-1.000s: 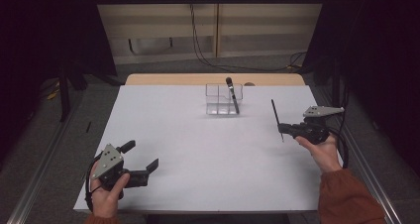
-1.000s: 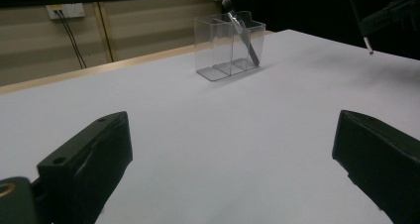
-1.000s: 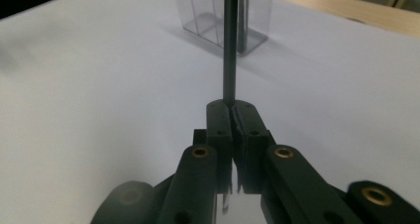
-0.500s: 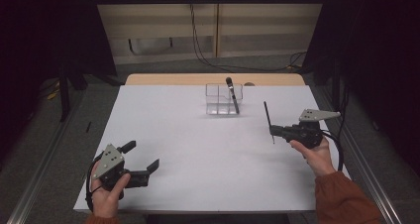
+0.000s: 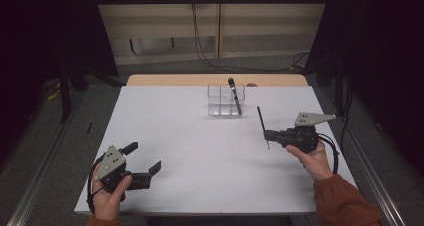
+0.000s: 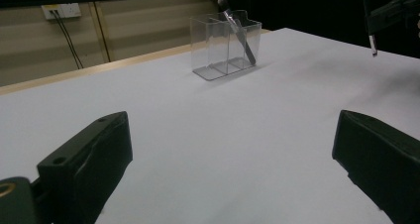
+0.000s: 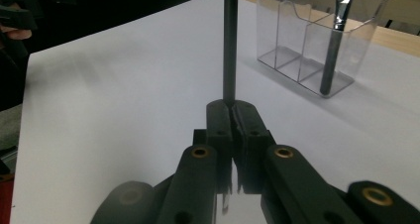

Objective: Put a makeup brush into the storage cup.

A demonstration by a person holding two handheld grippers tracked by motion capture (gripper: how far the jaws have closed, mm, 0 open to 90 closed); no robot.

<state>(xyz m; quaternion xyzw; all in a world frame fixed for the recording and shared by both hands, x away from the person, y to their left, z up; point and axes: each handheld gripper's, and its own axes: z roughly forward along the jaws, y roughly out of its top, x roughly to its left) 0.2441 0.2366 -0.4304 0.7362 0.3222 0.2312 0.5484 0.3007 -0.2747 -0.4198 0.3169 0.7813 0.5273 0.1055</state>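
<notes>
Right gripper [image 5: 266, 134] clamped on a thin black rod [image 5: 262, 125], matte, round in section; rod held over the white table [image 5: 165, 116], near its right side, short of the holder [image 5: 226, 99]. Holder: clear hard plastic, rectangular, divided into compartments, standing at the far middle of the table. One dark pen [image 5: 234, 94] leans tilted in its right compartment. Right gripper view shows jaws pressed together around the rod's base [image 7: 229, 45]; high view shows the rod's full length. Left gripper [image 5: 146, 160] near the front left corner, jaws spread, nothing between them. Cables [image 5: 200, 36] hang on the far wall.
</notes>
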